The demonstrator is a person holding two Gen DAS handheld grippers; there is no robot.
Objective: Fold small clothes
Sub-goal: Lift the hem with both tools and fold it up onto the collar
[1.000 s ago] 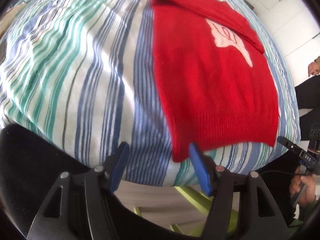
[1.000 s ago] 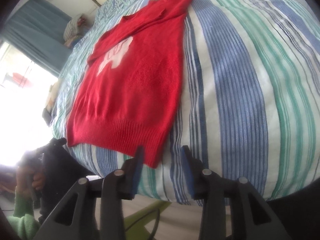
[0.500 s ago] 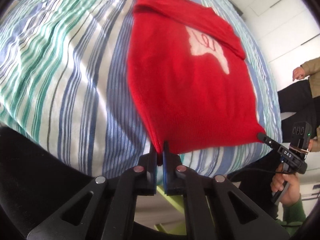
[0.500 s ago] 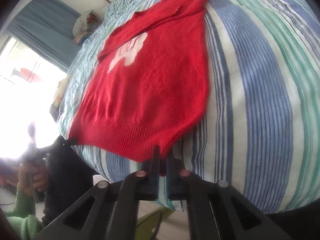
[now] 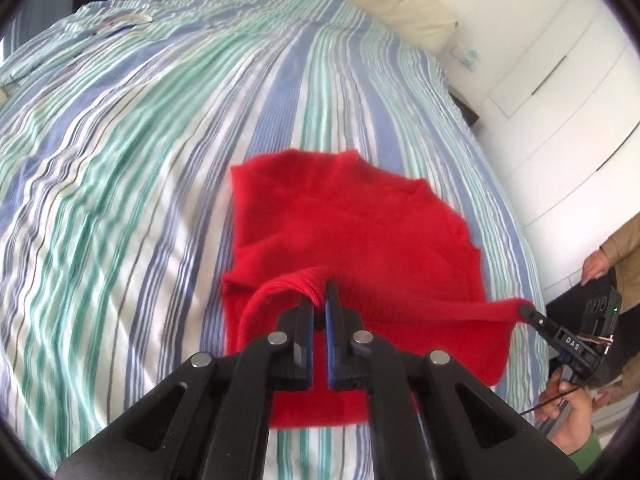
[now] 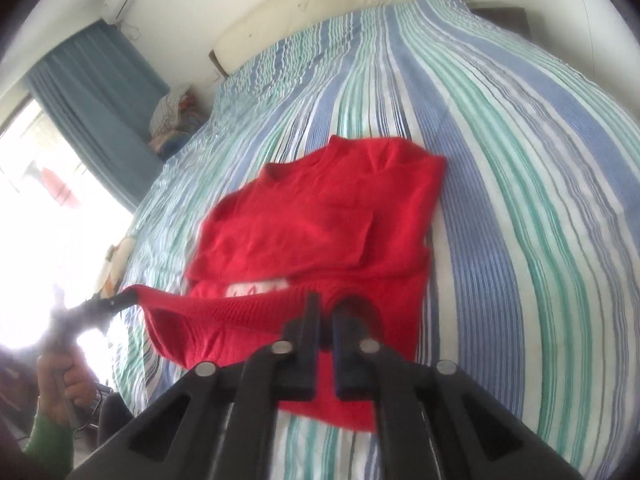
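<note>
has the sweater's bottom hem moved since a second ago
Yes. The hem lay at the near edge of the striped bed cover; now the left gripper and right gripper hold it lifted, carried toward the headboard.

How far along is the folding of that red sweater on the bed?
Partly done. The red sweater lies on the striped bed with its sleeves apparently already tucked in. In hand: the left gripper and right gripper each pinch a corner of the ribbed hem, lifted off the bed. Left: lay the hem down toward the collar, let go, and perhaps fold again.
</note>
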